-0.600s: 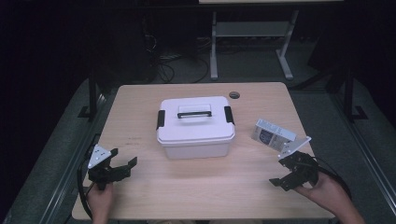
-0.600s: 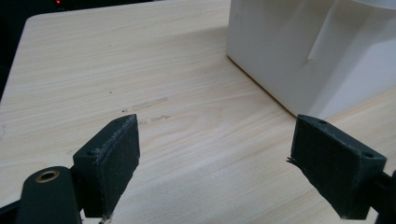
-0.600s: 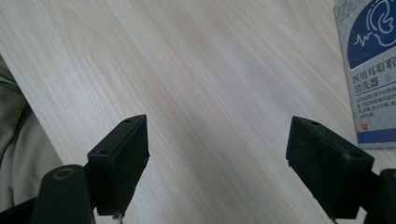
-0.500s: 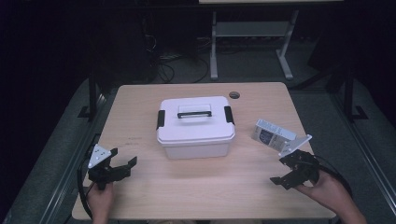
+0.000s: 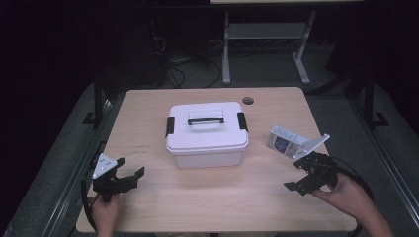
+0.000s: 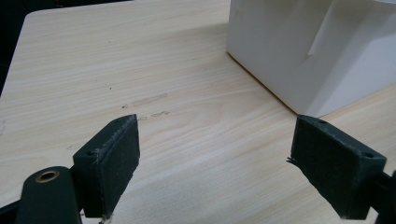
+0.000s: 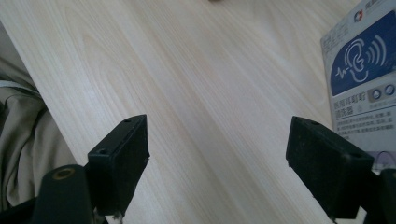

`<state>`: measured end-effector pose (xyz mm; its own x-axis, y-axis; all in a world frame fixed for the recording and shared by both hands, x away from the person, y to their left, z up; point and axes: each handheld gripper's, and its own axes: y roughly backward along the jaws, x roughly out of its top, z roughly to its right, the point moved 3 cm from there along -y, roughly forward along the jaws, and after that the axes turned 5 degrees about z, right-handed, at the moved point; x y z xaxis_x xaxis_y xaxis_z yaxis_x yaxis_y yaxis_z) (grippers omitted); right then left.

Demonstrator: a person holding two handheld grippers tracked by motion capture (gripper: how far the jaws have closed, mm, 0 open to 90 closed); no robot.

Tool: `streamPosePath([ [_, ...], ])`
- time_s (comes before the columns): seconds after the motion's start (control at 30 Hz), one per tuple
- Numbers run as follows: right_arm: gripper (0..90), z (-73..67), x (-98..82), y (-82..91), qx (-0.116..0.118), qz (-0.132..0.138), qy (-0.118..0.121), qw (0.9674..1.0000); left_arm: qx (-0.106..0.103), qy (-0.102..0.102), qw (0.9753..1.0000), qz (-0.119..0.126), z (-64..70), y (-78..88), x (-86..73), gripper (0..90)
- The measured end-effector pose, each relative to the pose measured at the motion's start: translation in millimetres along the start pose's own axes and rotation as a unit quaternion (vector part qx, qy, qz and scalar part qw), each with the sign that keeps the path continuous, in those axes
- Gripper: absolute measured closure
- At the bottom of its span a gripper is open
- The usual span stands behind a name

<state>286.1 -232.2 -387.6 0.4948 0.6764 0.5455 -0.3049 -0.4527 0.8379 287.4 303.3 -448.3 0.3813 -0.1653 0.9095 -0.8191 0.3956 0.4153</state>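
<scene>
On the light wooden table (image 5: pixel 148 113), the left gripper (image 5: pixel 129 178) is held low near the left front edge, its jaws spread wide with nothing between them; in the left gripper view the bare pads (image 6: pixel 112 158) are seen standing apart over the wood grain, with the corner of the box just ahead and to the right. At the middle of the table a white rectangular plastic storage box (image 5: pixel 206 133) is set upright, closed by a flat white lid that carries a recessed black-edged handle (image 5: pixel 205 118) on top and a black latch (image 5: pixel 170 126) at each short end. Further right, a small white cardboard packet printed with a blue ear symbol (image 5: pixel 283 141) is laid flat, near the right edge and well apart from the box. Just in front of it, the right gripper (image 5: pixel 299 177) is held with jaws released and empty; in the right gripper view the packet (image 7: pixel 362 84) is seen beside the right-hand jaw.
</scene>
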Motion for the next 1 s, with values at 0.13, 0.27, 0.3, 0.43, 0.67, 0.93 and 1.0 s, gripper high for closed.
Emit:
streamPosePath([
  [0.13, 20.9, 1.3, 9.7, 4.6, 0.003, -0.003, 0.005, 1.0, 0.002, 0.002, 1.0, -0.003, -0.2, -0.6, -0.2, 14.9],
  [0.27, 20.8, 3.3, 18.6, 6.3, 0.005, -0.005, 0.011, 0.9999, 0.003, 0.004, 1.0, -0.002, -1.0, -0.7, -0.3, 14.9],
  [0.3, 20.8, 3.4, 21.1, 6.6, 0.005, -0.006, 0.011, 0.9999, 0.003, 0.005, 1.0, -0.002, -1.1, -0.7, -0.4, 14.9],
  [0.43, 20.9, 3.0, 31.3, 7.9, 0.007, -0.01, 0.02, 0.9997, 0.004, 0.005, 1.0, -0.001, -1.1, -0.5, -0.4, 14.9],
  [0.67, 21.0, 2.0, 47.7, 7.1, 0.011, -0.016, 0.033, 0.9993, 0.004, 0.007, 1.0, 0.001, -2.3, 0.3, -0.3, 14.9],
  [0.93, 21.0, 2.5, 64.9, 5.7, 0.015, -0.027, 0.043, 0.9986, 0.003, 0.008, 1.0, 0.001, -2.1, 0.2, -0.2, 14.9],
  [1.0, 21.1, 2.2, 69.1, 6.0, 0.016, -0.028, 0.047, 0.9984, 0.003, 0.008, 1.0, 0.002, -2.4, 0.3, -0.1, 14.9],
])
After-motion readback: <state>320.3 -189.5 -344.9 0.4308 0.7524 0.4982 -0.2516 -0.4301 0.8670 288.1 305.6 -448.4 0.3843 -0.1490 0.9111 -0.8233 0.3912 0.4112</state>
